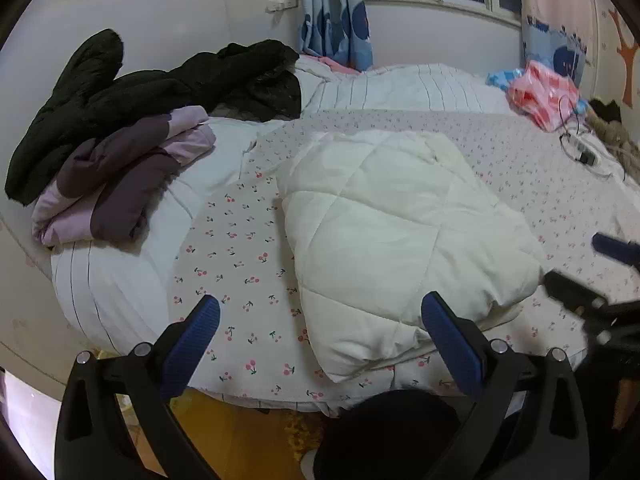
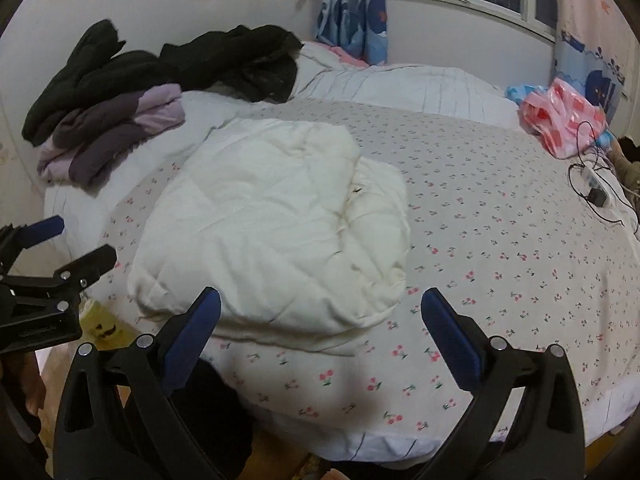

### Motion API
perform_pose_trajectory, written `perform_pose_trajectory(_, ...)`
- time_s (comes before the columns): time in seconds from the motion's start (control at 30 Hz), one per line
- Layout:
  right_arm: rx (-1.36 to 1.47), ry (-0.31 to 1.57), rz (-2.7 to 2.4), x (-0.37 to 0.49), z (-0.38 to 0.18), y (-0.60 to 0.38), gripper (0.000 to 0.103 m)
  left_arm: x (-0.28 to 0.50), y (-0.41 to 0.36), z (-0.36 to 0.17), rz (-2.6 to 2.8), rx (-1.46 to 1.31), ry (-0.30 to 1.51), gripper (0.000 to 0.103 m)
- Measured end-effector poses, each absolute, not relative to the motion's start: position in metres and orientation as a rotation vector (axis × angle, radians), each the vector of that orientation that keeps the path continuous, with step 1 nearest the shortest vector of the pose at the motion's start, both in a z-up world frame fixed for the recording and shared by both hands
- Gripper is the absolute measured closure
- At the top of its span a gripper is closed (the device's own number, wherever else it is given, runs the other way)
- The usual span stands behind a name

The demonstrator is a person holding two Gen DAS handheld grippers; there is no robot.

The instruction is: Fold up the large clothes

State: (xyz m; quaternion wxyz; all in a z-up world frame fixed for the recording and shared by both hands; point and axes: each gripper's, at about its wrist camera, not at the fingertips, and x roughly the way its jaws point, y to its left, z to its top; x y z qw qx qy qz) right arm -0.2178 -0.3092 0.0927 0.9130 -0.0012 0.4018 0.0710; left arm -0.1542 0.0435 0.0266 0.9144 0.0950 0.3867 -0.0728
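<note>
From the left wrist view, the left gripper [image 1: 320, 344] is hanging over the near edge of the bed [image 1: 240, 248] with its blue-padded jaws spread wide and nothing between them. The folded white quilted jacket [image 1: 400, 240] is lying on the cherry-print sheet just beyond the fingertips, apart from them. A folded purple jacket [image 1: 120, 184] is sitting on the striped duvet at the left, with a black coat [image 1: 160, 92] heaped behind it, and a pink plastic bag [image 1: 544, 96] is resting at the far right. The right gripper [image 1: 592, 268] is showing at the right edge. From the right wrist view, the right gripper [image 2: 320, 332] is also standing wide open and empty above the bed [image 2: 500, 260], the white quilted jacket [image 2: 272, 240] lying just ahead and to the left, untouched. The left gripper [image 2: 76, 240] is showing at the left edge, and a black cable [image 2: 592, 184] is looping at the far right.
</note>
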Motion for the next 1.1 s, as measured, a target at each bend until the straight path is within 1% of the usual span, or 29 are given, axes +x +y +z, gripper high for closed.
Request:
perform_pose_trajectory(0.53, -0.021, 0.819, 0.167, -0.226, 0.111, -0.285, 0.006, -0.169, 0.056, 0.031, -0.143, 0.141, 0.796, 0.007)
perform_pose_trajectory(1.1, -0.023, 0.817, 0.174, -0.229, 0.116, -0.283, 0.006, -0.174, 0.058, 0.036, -0.152, 0.128, 0.794, 0.007)
